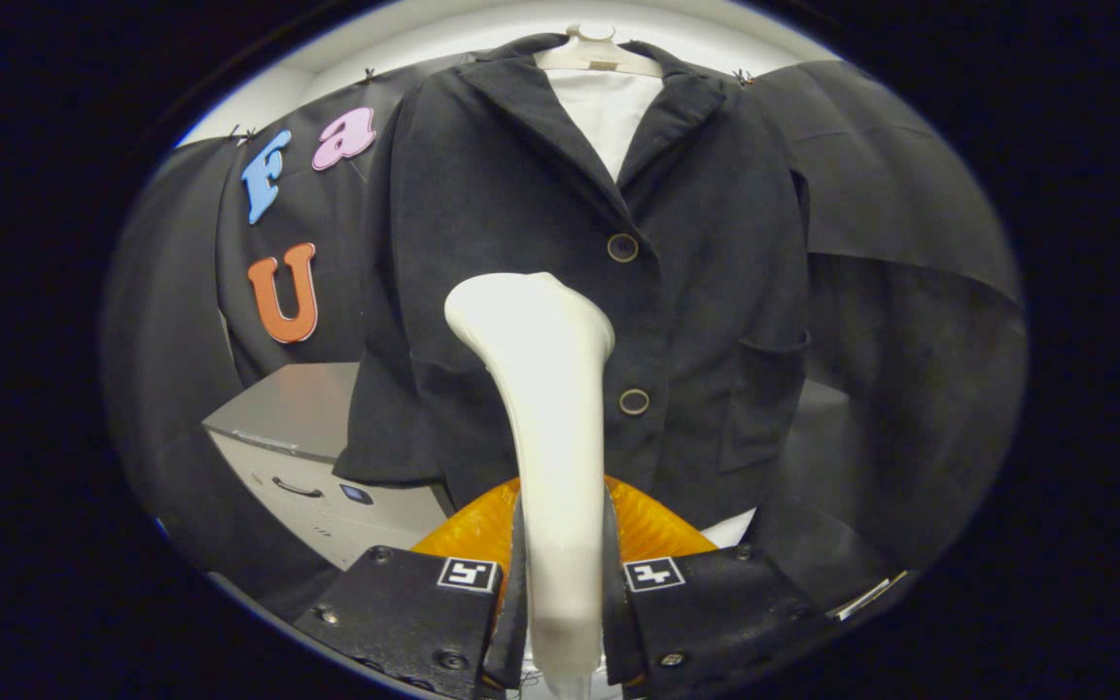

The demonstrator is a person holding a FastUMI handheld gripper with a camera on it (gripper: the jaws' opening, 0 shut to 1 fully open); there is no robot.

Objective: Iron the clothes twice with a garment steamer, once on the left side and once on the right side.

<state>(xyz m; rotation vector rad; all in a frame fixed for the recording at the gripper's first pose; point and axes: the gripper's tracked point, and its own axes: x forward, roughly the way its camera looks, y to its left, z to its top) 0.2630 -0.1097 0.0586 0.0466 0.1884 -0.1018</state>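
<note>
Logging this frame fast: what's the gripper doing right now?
Gripper: shut on the steamer, both fingers pressing its handle, head raised in front of the jacket.

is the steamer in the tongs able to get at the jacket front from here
Probably yes: the tongs grip the steamer, whose head points at the hanging jacket with nothing between them.
</note>
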